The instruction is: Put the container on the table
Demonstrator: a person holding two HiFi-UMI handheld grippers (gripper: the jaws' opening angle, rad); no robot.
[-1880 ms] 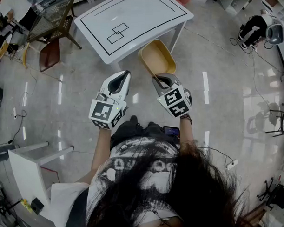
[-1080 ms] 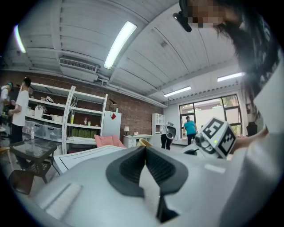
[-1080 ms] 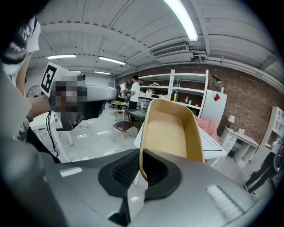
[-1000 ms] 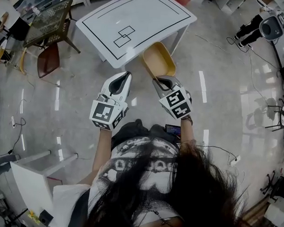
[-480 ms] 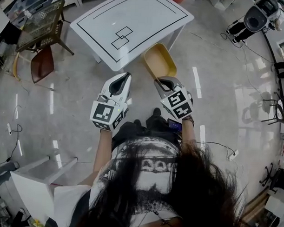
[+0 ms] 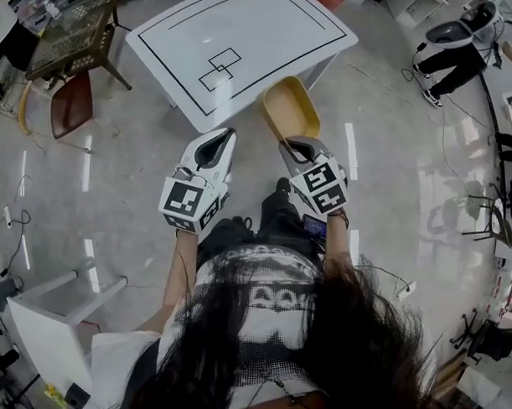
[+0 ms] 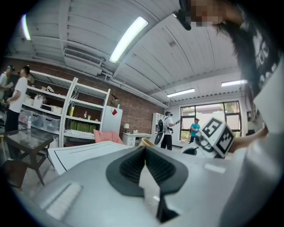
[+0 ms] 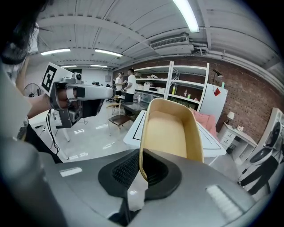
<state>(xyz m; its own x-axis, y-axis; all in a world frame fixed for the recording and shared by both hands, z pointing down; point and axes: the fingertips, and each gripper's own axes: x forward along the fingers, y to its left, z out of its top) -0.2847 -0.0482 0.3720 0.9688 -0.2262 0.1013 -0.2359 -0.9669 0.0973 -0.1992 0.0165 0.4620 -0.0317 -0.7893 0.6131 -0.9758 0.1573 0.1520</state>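
A: Where's the container [image 6: 290, 107]?

B: Up in the air, just off the table's [image 6: 270, 28] near corner, over the floor [image 6: 382, 187]. Right gripper [image 6: 285, 144] jaws are clenched on one thin rim wall, nothing else under it.

A: Risk?

B: One-edge pinch w/ a long tub sticking out fwd. Prob. swings or slips on a jolt. Could also clip the table edge if it comes in low.

A: Left gripper [image 6: 227, 133]?

B: Jaws pressed together, empty, beside the right one. No support from it.

A: Anything in the way?

B: No. Table top bare, only black lines. Brown chair [image 6: 71, 105] well left, another person [image 6: 450, 47] far right. Nothing btw container & table.
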